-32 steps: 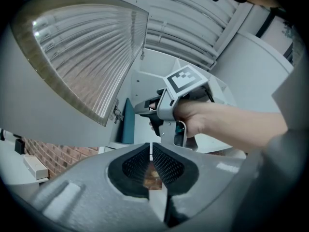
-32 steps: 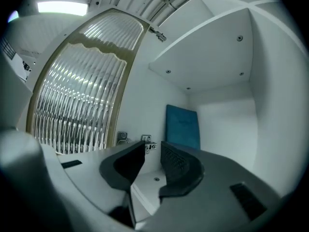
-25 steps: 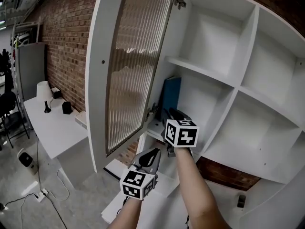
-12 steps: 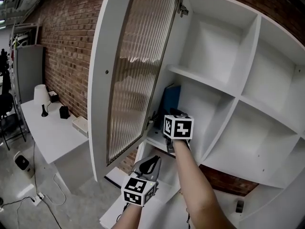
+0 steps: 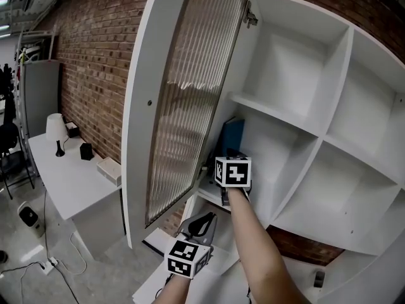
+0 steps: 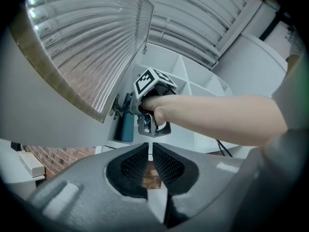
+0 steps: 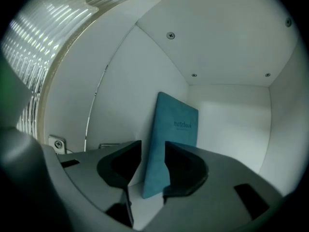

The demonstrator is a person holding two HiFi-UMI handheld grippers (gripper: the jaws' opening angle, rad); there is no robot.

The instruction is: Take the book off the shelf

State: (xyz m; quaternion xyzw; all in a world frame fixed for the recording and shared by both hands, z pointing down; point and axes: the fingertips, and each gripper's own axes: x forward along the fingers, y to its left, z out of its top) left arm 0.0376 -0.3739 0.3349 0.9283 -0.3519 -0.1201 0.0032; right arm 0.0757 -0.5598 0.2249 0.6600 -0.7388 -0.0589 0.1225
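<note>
One teal book (image 7: 174, 129) stands at frame centre, between the opening jaws of your right gripper (image 7: 153, 153).
Your left gripper (image 6: 150, 151), lower centre: jaws together, empty.

Bare forearms run up from the bottom edge of the head view, each ending in a dark grey moulded claw with a white cube of black square markers: the left claw (image 6: 150, 150) has black cross-hatched pads (image 6: 135, 162), the right claw (image 7: 152, 152) plain matte jaws.

place: office | cues: brick wall (image 5: 88, 75), white desk (image 5: 74, 179), lamp (image 5: 56, 126), office chair (image 5: 8, 139)
</note>
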